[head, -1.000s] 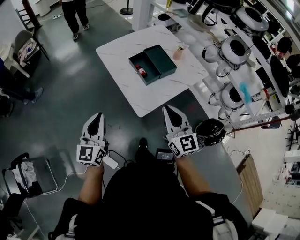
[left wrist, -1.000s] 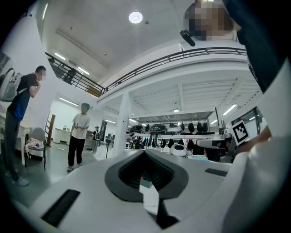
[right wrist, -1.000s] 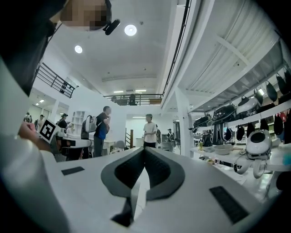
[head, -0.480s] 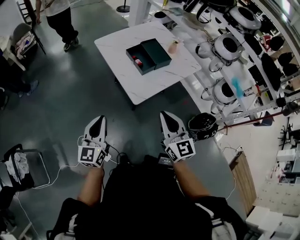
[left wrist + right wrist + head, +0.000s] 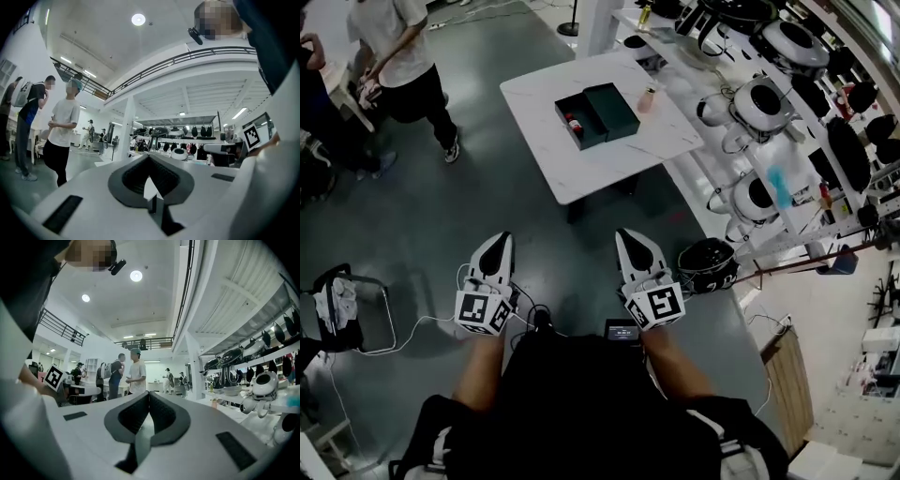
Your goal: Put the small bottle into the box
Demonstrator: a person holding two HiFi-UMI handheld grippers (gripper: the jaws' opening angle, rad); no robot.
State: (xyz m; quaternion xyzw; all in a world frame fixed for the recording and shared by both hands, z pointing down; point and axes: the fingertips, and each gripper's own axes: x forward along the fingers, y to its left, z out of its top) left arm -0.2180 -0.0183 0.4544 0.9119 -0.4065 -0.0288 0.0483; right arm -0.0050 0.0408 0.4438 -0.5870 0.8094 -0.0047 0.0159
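One small bottle (image 5: 574,124) lies inside the single open box (image 5: 586,133) on the white worktop (image 5: 581,173), with one pink cup (image 5: 648,97) near it. The left tongs (image 5: 494,242) and right tongs (image 5: 630,240) are both closed and empty, well apart from the worktop.

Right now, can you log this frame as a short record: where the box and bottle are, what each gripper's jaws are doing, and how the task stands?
table: white table, well ahead of both grippers
box: dark green box, open on the table
small bottle: small bottle lies inside the box
left gripper: left gripper held close to the body, jaws shut, empty
right gripper: right gripper held close to the body, jaws shut, empty
other: pink container on the table, apart from the box
task: bottle already in the box
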